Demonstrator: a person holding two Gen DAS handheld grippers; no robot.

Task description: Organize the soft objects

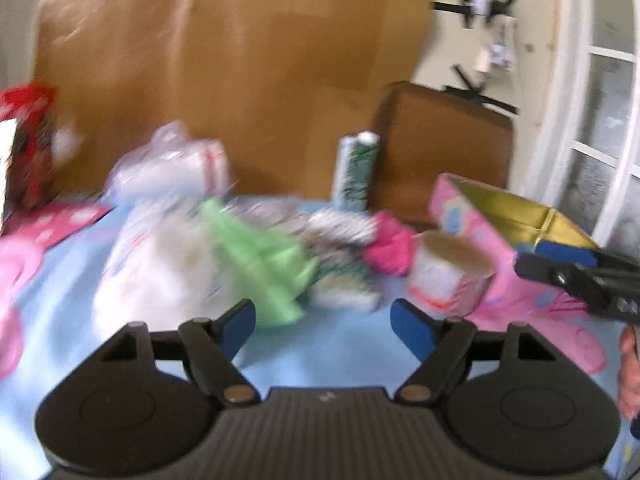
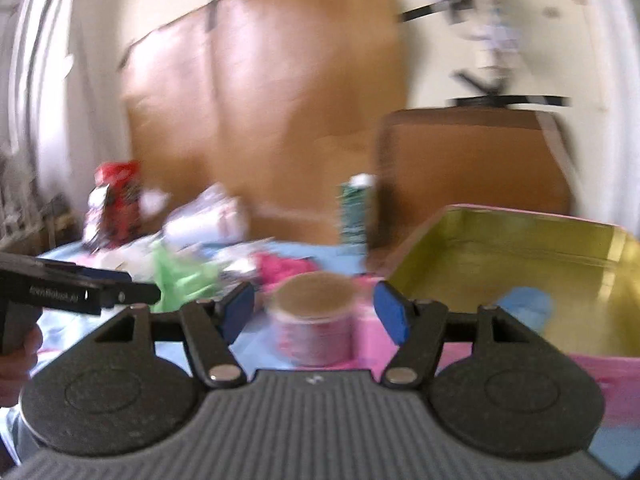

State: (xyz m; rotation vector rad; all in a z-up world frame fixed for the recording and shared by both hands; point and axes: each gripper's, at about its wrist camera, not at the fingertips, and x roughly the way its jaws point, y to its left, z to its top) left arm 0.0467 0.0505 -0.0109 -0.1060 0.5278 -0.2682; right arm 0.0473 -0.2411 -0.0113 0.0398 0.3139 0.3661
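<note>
A: Fig. – your left gripper (image 1: 323,322): state of jaws?
B: Apart, nothing btwn them. Green soft item (image 1: 262,258) lies just ahead of the left jaw, pink one (image 1: 388,246) further ahead toward the right jaw.
A: Right gripper (image 2: 314,310)?
B: Jaws apart too; tape roll (image 2: 314,316) sits ahead btwn them, not touched. Pink box (image 2: 516,256), gold inside, is past the right jaw w/ a blue item (image 2: 526,306) in it.
A: Any legible text?
B: Too blurred to read.
</note>
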